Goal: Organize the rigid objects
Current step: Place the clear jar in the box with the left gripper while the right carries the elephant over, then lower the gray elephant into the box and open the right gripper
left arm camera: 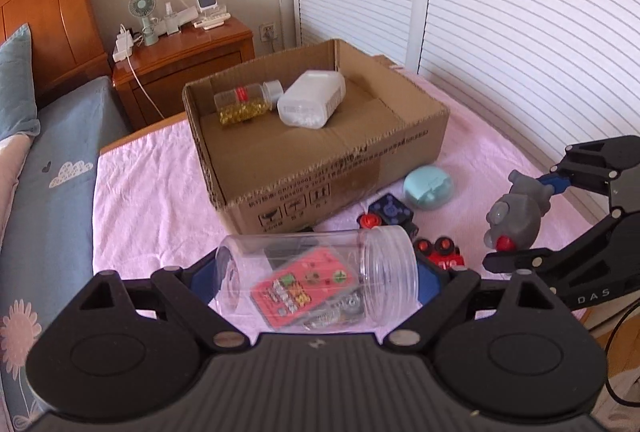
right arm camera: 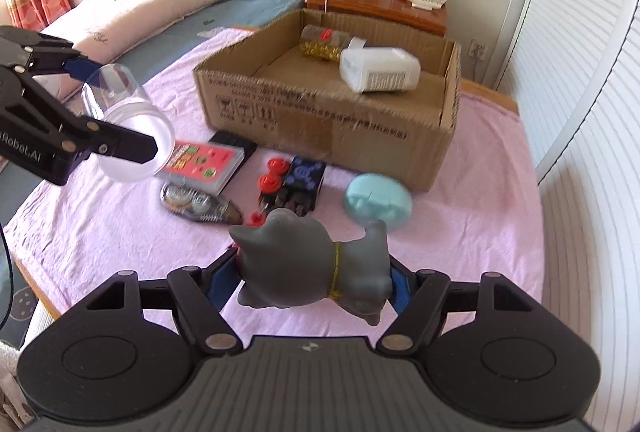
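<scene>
Clear plastic jar [left arm camera: 316, 274] sits closest to my left wrist camera, lying on its side, clamped crosswise between the left fingers [left arm camera: 200, 278] of the left gripper [left arm camera: 316, 280]. Lifted off the pink sheet [left arm camera: 152, 200]. In the right wrist view the jar looks empty; the pink card case [right arm camera: 204, 166] and the clear tape dispenser [right arm camera: 200, 208] lie on the sheet below it and show through the jar wall in my left view.

Right gripper [right arm camera: 316, 280]: fingers clenched on the grey toy figure [right arm camera: 316, 268], blue pads against both its flanks. Figure is off the sheet, at 3 o'clock of my left view.

Cardboard box [left arm camera: 344, 168], open top, at 12 o'clock from both cameras, resting on the sheet. Inside it:
- clear bottle [left arm camera: 242, 106] with yellow capsules, on its side, in the far left corner of the left view
- white bottle [left arm camera: 312, 98], on its side, just right of the clear one; whether they touch I cannot tell

Rest of the box floor bare.

Loose on the sheet in front of the box:
- teal oval case [right arm camera: 378, 202], at 1 o'clock from the right camera, near the box's front wall
- dark blue toy vehicle [right arm camera: 298, 182] with red wheels, between the card case and the teal case

Nightstand [left arm camera: 184, 60] beyond the box, small fan [left arm camera: 142, 8] on it.
</scene>
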Demonstrator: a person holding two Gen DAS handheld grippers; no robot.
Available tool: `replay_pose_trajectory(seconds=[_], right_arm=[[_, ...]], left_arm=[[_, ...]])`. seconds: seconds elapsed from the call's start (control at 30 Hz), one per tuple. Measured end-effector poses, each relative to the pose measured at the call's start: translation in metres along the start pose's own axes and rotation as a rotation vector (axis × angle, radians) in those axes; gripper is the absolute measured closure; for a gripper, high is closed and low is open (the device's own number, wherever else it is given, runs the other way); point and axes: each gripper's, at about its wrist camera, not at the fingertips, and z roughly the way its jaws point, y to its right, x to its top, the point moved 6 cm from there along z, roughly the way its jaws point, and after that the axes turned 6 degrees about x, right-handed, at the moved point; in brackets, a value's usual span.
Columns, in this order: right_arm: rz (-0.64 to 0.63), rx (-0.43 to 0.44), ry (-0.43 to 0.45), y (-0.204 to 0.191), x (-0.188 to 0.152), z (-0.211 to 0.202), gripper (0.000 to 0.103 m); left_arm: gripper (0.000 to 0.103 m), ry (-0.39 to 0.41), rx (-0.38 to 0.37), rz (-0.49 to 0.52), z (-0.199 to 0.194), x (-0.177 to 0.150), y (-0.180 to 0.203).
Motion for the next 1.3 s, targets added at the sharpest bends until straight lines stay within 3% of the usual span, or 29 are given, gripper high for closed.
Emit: replay_pose_trajectory(seconds=[0.3,0.5,0.7,1.13,1.3], right_arm=[[-0.033,-0.032,0.089,0.024,0.05,-0.014,0.026],[-0.035,-0.053,0.123,0.038,0.074,-0.015,0.026],[-0.028,-0.064,0.128,0.049,0.096,-0.007,0.026],[0.013,-0.068,0.099,0.067,0.139,0.027,0.026],[0.058,-0.084,0.077,0.076,0.153,0.043,0.026]], left_arm=[[0.012,0.058,0.067,0.007,0.034,0.075,-0.017],[0.01,0.076,0.09,-0.044,0.064,0.096,-0.027],[0.007,0.05,0.112,-0.079,0.071,0.084,-0.036],[0.004,0.02,0.129,-0.05,0.015,0.017,-0.015],[0.004,0.029,0.131,-0.083,0.007,-0.002,-0.009]])
